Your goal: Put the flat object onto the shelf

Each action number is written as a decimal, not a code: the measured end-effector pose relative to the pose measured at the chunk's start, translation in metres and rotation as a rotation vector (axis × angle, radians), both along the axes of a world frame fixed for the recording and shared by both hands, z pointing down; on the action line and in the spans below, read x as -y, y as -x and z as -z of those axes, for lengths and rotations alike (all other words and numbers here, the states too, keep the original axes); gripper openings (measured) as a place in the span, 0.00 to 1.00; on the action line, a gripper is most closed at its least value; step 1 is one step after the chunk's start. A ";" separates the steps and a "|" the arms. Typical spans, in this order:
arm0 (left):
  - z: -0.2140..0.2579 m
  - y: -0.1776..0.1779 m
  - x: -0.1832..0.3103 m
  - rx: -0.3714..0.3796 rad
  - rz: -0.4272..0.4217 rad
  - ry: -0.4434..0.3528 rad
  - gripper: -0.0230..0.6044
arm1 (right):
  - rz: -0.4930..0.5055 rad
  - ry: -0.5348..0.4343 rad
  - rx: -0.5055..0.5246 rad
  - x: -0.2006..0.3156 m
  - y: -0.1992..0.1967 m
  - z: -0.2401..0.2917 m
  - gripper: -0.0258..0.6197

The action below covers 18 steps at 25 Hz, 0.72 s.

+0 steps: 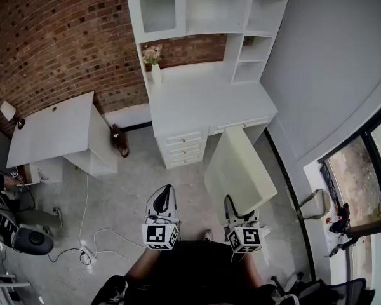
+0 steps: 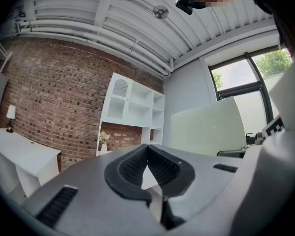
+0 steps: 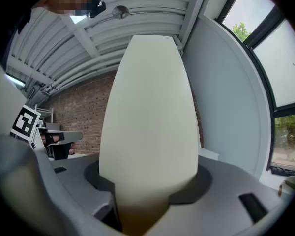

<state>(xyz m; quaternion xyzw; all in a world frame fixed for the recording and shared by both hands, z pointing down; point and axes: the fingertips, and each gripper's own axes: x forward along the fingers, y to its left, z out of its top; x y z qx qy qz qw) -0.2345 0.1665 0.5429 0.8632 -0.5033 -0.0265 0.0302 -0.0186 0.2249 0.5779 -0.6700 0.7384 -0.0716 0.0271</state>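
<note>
A: Where is the flat panel [image 1: 238,170] sitting right now?

B: It is not sitting on anything. The right gripper [image 3: 147,178] is carrying it above the floor [image 1: 127,196], pointing level. The panel's far end is reaching toward the right front corner of the white surface [image 1: 203,97]. From the head view I cannot tell whether that end is touching the drawer fronts or stopping short of them.

A: And the jaws on that side?

B: They are clamping the panel's near end, one pad on each broad face and standing fairly wide for it. In the right gripper view the cream board is filling the gap and running straight out ahead.

A: Why grip it by the end?

B: Probably so the free length is leading. That would let it slide into a compartment of the shelf [image 1: 254,30], which is standing along the back edge of the surface, well apart from the panel.

A: The left gripper [image 2: 147,150]?

B: It is idling beside the right one. Its jaws are closed tip to tip with nothing between them.

A: Anything in the way?

B: A vase [image 1: 155,68] is standing at the back left corner of the surface, clear of the right-hand compartments.
</note>
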 end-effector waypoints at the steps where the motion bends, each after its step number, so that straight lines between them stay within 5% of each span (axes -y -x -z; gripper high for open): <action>1: 0.000 -0.001 0.001 0.000 -0.002 -0.001 0.05 | 0.001 -0.002 -0.001 0.001 0.000 0.000 0.48; 18: 0.003 -0.026 -0.002 0.004 -0.021 0.000 0.05 | 0.008 -0.026 0.052 -0.005 -0.019 0.004 0.48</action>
